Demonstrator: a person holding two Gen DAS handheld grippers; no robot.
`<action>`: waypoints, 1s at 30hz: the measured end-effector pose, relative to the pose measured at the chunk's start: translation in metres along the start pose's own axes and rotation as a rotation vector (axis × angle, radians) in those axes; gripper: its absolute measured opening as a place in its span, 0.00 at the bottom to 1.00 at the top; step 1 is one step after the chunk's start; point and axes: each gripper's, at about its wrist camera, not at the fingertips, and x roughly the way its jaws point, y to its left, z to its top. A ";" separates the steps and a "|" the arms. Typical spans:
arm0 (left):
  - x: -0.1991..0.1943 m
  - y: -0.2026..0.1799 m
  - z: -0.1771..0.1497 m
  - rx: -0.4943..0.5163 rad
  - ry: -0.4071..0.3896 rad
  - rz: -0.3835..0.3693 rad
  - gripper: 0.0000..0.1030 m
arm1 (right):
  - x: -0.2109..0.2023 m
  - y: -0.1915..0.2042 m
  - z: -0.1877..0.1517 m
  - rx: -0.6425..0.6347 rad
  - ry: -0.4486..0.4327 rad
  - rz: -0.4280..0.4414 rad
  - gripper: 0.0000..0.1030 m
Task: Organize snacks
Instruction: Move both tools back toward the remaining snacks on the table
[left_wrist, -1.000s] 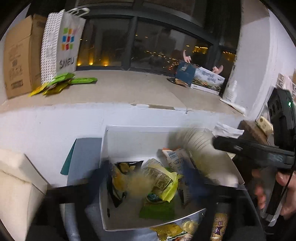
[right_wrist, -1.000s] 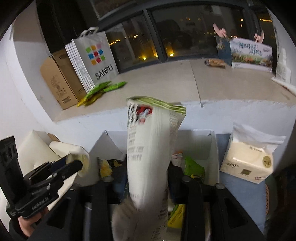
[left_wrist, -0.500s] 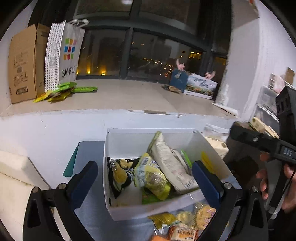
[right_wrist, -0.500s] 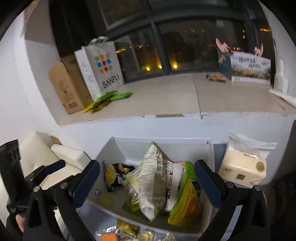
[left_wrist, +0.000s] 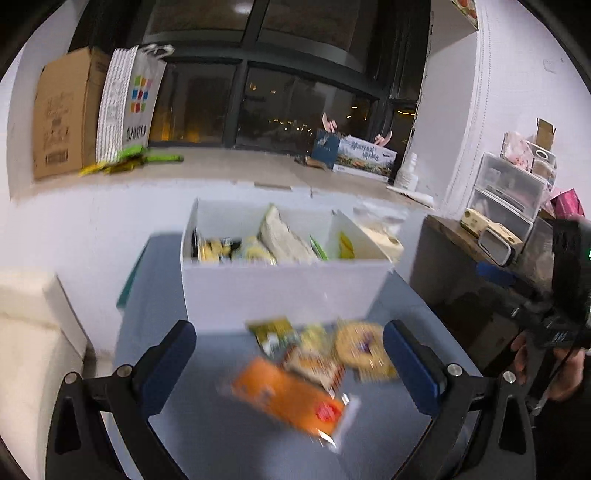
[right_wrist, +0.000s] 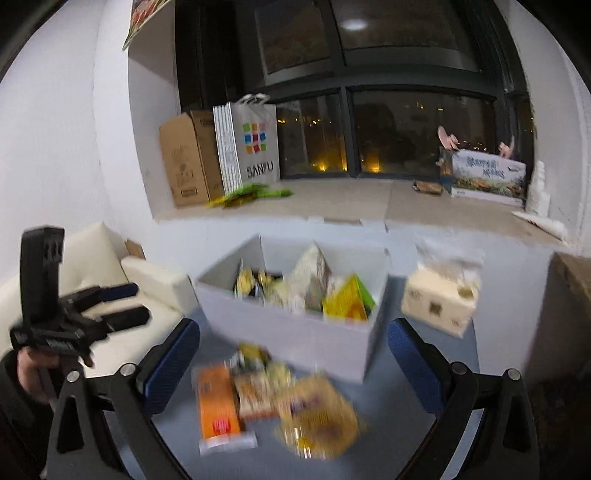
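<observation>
A white box on the grey table holds several snack bags, among them a tall white bag. In front of it lie loose snacks: an orange packet, a round yellow packet and smaller ones. My left gripper is open and empty above these. My right gripper is open and empty above them too. The left gripper also shows in the right wrist view.
A tissue pack stands right of the box. A cream sofa is at the left. The window ledge behind carries a cardboard box, a shopping bag and green packets. Storage drawers stand at the right.
The right gripper let go of the tall white bag, which now stands in the box. Both grippers have pulled back from the box and hover over the loose snacks.
</observation>
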 end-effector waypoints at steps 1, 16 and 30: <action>-0.003 -0.002 -0.007 -0.004 0.012 -0.007 1.00 | -0.005 -0.001 -0.013 -0.006 0.013 -0.016 1.00; -0.011 -0.015 -0.046 -0.002 0.071 -0.020 1.00 | 0.023 0.003 -0.101 -0.035 0.211 0.034 1.00; -0.006 -0.003 -0.053 -0.024 0.093 -0.009 1.00 | 0.138 0.010 -0.079 -0.324 0.410 0.038 1.00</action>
